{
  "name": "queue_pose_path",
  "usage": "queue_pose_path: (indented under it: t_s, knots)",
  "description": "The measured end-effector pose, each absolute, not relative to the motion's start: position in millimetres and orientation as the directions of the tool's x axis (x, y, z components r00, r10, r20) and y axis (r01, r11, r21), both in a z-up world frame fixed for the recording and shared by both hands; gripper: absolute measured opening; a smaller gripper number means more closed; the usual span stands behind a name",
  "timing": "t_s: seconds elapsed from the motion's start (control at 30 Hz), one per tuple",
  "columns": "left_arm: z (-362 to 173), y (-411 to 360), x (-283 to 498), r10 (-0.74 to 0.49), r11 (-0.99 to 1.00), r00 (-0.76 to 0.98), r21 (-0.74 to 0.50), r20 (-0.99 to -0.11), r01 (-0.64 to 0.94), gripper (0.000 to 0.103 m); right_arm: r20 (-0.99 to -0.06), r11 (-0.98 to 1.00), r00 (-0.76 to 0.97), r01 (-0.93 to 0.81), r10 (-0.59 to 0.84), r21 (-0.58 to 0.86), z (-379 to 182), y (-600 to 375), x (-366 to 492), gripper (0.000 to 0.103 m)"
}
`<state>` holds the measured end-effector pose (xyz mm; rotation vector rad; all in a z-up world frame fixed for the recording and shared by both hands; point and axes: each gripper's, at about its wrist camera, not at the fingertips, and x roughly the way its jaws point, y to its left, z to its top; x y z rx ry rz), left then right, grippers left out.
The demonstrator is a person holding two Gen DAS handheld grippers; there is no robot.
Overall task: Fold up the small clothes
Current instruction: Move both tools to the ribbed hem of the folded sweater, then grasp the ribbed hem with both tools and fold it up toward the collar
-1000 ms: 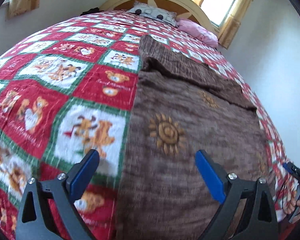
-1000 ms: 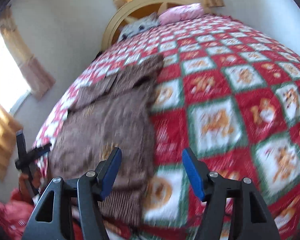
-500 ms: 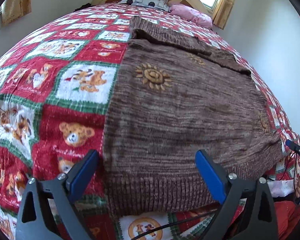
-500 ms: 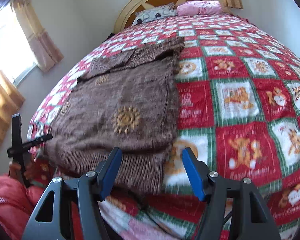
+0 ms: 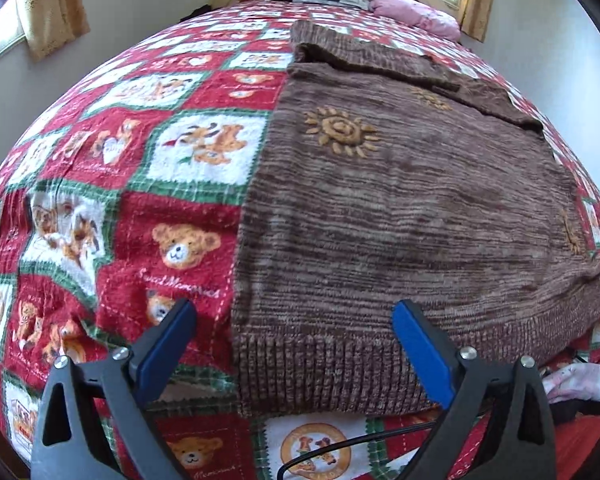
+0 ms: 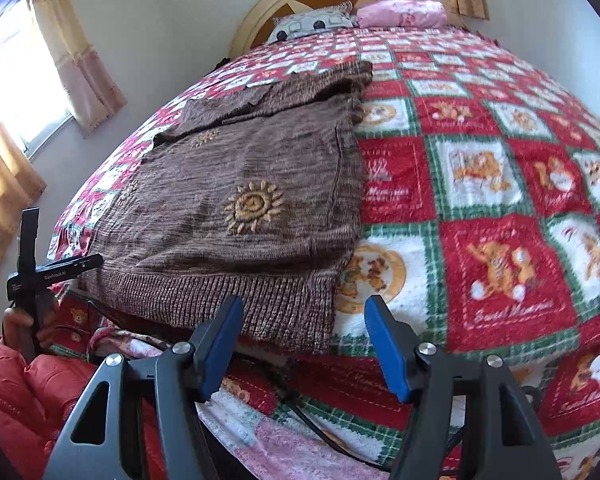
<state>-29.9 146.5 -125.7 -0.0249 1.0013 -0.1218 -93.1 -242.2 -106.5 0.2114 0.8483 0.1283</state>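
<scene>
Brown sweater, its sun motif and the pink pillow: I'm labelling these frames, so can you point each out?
brown sweater [image 5: 400, 232]: left wrist view, middle of its body.
sun motif [image 6: 254, 207]: right wrist view, centre of the embroidered spiral.
pink pillow [image 6: 400, 14]: right wrist view, its top face by the headboard.

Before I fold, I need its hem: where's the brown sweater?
The brown sweater lies flat on the teddy-bear quilt, ribbed hem at the near bed edge.

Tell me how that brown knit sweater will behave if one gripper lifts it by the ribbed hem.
The brown sweater is likely floppy: it lies limp on the blanket. Its thick ribbed hem should grip well, not slip. Lifted at one point, it probably droops and unfolds.
</scene>
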Motion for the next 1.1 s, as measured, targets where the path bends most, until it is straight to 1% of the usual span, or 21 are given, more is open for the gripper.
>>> queue_pose_path:
  t_s: [0.23, 0.33, 0.37, 0.4, 0.43, 0.47, 0.57, 0.67, 0.73, 0.83, 0.87, 0.93, 1.0, 1.07, 1.1]
  knots:
    - [-125, 143, -34, -0.104, 0.994, 0.534, -0.074, -0.839, 0.077, 0.102, -0.724, 0.979, 0.669, -0.030, 0.171, 0.204, -108, -233, -92, 0.064]
    - [-124, 140, -35, -0.118, 0.992, 0.534, -0.077, -0.838, 0.097, 0.100, -0.724, 0.987, 0.675, -0.041, 0.144, 0.158, -109, -225, -92, 0.064]
    - [-123, 139, -35, -0.127, 0.991, 0.532, -0.084, -0.837, 0.105, 0.096, -0.726, 0.988, 0.674, -0.047, 0.138, 0.145, -109, -223, -92, 0.059]
    - [-123, 140, -35, -0.139, 0.989, 0.530, -0.093, -0.836, 0.113, 0.095, -0.731, 0.991, 0.669, -0.058, 0.130, 0.124, -109, -219, -91, 0.046]
    - [-122, 139, -36, -0.146, 0.988, 0.530, -0.094, -0.835, 0.123, 0.090, -0.736, 0.992, 0.665, -0.062, 0.126, 0.114, -109, -218, -91, 0.038]
    - [-121, 138, -37, -0.158, 0.985, 0.531, -0.098, -0.833, 0.141, 0.082, -0.740, 0.992, 0.662, -0.062, 0.121, 0.106, -109, -218, -90, 0.032]
    - [-116, 140, -44, -0.212, 0.973, 0.517, -0.128, -0.829, 0.194, 0.069, -0.738, 0.987, 0.658, -0.061, 0.149, 0.146, -109, -223, -90, 0.031]
    - [-116, 147, -54, -0.264, 0.960, 0.489, -0.178, -0.831, 0.215, 0.069, -0.728, 0.969, 0.649, -0.066, 0.222, 0.237, -107, -230, -89, 0.032]
    - [-116, 150, -57, -0.275, 0.957, 0.481, -0.191, -0.832, 0.217, 0.069, -0.725, 0.962, 0.643, -0.067, 0.246, 0.266, -107, -231, -88, 0.032]
    - [-121, 154, -58, -0.297, 0.953, 0.470, -0.228, -0.831, 0.200, 0.070, -0.727, 0.963, 0.642, -0.068, 0.243, 0.261, -109, -227, -87, 0.032]
    - [-121, 154, -58, -0.303, 0.952, 0.474, -0.237, -0.827, 0.196, 0.072, -0.726, 0.964, 0.644, -0.068, 0.240, 0.258, -109, -227, -87, 0.032]
    - [-121, 152, -57, -0.303, 0.952, 0.474, -0.234, -0.827, 0.199, 0.072, -0.723, 0.964, 0.648, -0.069, 0.240, 0.258, -110, -227, -87, 0.032]
    - [-121, 152, -57, -0.301, 0.953, 0.477, -0.235, -0.826, 0.194, 0.069, -0.723, 0.961, 0.645, -0.066, 0.246, 0.268, -110, -227, -88, 0.032]
    - [-121, 152, -57, -0.277, 0.960, 0.482, -0.214, -0.831, 0.182, 0.059, -0.723, 0.957, 0.641, -0.061, 0.255, 0.284, -111, -228, -88, 0.032]
    - [-121, 152, -57, -0.265, 0.963, 0.483, -0.203, -0.835, 0.178, 0.057, -0.726, 0.959, 0.640, -0.061, 0.251, 0.278, -111, -229, -88, 0.032]
